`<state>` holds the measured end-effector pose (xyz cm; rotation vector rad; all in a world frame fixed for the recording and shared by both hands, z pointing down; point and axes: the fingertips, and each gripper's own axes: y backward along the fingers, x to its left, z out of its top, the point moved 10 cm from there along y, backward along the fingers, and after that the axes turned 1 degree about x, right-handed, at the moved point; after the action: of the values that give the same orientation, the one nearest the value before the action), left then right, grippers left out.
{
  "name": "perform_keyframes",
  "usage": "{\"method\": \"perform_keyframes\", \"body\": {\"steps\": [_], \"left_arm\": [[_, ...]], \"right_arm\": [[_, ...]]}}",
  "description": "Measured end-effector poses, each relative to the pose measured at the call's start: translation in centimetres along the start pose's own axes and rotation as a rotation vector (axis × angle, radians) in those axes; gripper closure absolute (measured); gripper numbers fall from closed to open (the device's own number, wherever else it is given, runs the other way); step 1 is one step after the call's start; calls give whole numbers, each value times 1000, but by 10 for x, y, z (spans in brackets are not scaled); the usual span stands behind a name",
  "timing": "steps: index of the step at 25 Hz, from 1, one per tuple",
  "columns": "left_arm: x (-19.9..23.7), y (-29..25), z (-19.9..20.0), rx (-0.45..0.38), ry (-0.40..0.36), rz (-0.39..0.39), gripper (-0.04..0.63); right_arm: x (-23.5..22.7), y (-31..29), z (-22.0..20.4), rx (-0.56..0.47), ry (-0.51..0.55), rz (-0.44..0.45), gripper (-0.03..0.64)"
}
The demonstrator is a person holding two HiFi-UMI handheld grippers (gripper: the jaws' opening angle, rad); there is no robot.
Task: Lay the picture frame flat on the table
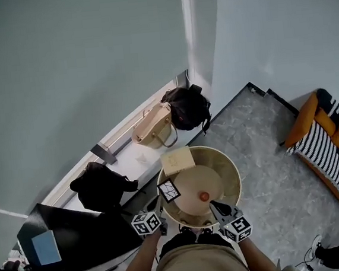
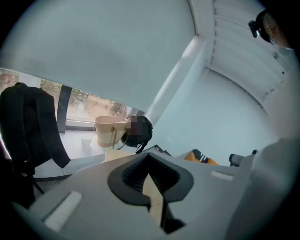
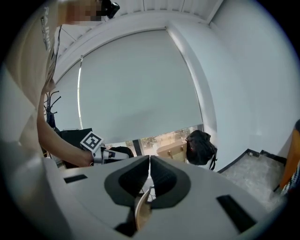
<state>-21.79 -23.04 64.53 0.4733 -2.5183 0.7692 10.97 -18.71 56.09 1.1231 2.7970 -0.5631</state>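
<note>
I see my right gripper (image 3: pixel 150 161) with its jaws closed together. Just left of the black bag (image 3: pixel 200 147) stands a tan bag (image 3: pixel 171 151), and further left the left gripper (image 3: pixel 105 154), somewhat blurred.

Each unit, the left gripper (image 2: pixel 149 158) and the right gripper (image 3: pixel 150 159), has a smooth light grey moulded shell. Two black ribbed pads (image 3: pixel 165 177) sit in a dark, pointed recess at the shell's centre. Rectangular slots (image 3: pixel 232 206) mark the shell on either side of the recess. Each unit carries a marker cube (image 1: pixel 146 223) with black-and-white square patterns, seen at lower centre of the head view. The person wears a tan garment (image 1: pixel 200 269) and black shoes (image 1: pixel 183 237).
</note>
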Motion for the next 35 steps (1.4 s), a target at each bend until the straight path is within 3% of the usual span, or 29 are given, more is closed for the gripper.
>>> {"method": "perform_keyframes", "body": {"steps": [8, 17, 22, 30, 35], "left_arm": [[-61, 42, 45, -55, -180, -98, 589], [-116, 62, 108, -173, -351, -201, 589], [-138, 66, 129, -232, -442, -215, 589], [-163, 77, 131, -261, -545, -202, 589], [-162, 79, 131, -258, -549, -173, 589]], "right_arm": [[2, 13, 26, -62, 2, 11, 609], [-8, 12, 95, -208, 150, 36, 609], [-10, 12, 123, -248, 198, 25, 609], [-7, 21, 146, -278, 223, 15, 609], [-9, 22, 150, -278, 240, -20, 609]]}}
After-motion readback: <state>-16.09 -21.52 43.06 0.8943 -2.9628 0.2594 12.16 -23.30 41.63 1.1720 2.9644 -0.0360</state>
